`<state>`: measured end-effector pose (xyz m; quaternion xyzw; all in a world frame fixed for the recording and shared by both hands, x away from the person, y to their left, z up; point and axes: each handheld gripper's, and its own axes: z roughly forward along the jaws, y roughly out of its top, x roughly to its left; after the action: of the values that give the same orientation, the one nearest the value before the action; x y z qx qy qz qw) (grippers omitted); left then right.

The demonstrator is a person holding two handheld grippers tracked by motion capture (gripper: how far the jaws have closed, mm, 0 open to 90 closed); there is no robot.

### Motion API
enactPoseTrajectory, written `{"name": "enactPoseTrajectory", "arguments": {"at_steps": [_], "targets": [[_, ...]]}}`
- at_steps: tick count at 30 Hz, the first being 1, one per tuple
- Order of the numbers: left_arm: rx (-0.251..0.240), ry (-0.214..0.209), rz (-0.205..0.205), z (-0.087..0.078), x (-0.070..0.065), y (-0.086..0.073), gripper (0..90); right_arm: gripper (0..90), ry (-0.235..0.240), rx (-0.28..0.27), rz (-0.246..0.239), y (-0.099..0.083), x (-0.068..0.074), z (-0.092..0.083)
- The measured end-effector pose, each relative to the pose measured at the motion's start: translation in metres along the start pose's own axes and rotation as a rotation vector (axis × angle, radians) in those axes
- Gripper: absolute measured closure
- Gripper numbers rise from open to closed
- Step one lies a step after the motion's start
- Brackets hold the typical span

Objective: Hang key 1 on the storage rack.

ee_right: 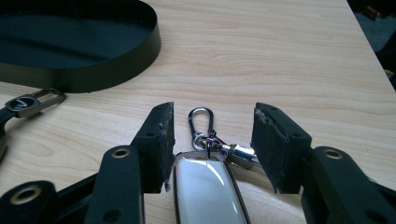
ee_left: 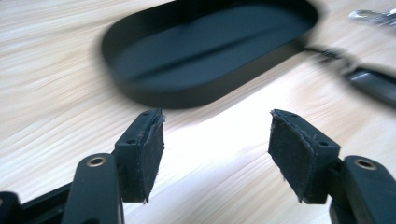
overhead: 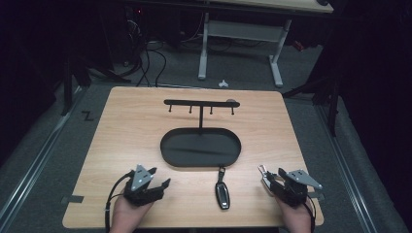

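Dark carpet and black curtains surround a light wooden table (overhead: 145, 126), with a white-legged desk (overhead: 238, 43) standing farther back and cables lying on the floor near it. At the middle of the table sits a black oval tray (overhead: 167, 153) with a thin post rising from its far edge to a crossbar (overhead: 201, 102) that carries small hooks.

Just in front of the tray, a dark key fob (overhead: 222, 191) lies flat on the wood with its strap end pointing toward the tray. In the right gripper view its strap loop shows at the left edge, just beside the tray wall.

Near the front left corner, the left gripper (overhead: 158, 177) is held low over the table by a hand (overhead: 127, 213), its cable trailing back off the edge. Its jaws stand wide apart with bare wood between them, and its own view is blurred, with the tray ahead.

Near the front right corner, the right gripper (overhead: 265, 177) is held by the other hand (overhead: 297, 218). Its jaws are also spread wide. Between them lies a silver-white key fob (ee_right: 208, 191) with a small metal carabiner clip (ee_right: 201, 123) at its far end. The left pad (ee_right: 159, 140) sits right against the fob's edge; I cannot tell whether it presses on it. The right pad stands apart from the fob body, close to the clip's metal link.
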<state>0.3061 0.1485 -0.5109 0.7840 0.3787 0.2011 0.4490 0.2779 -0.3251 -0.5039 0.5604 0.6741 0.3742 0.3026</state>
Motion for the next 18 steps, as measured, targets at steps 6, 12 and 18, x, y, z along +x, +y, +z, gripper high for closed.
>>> {"name": "enactPoseTrajectory", "arguments": {"at_steps": [6, 12, 18], "targets": [[-0.004, -0.008, -0.063, 0.0, 0.021, -0.004, 34.8, 47.4, -0.018, 0.032, 0.026, -0.003, 0.001, 0.009], [-0.005, -0.014, -0.071, 0.0, 0.022, -0.006, 35.2, 45.9, -0.019, 0.043, 0.012, -0.005, -0.001, 0.013], [-0.008, -0.019, -0.081, 0.001, 0.022, -0.008, 36.1, 45.3, 0.003, 0.044, 0.006, -0.004, 0.002, 0.012]]}}
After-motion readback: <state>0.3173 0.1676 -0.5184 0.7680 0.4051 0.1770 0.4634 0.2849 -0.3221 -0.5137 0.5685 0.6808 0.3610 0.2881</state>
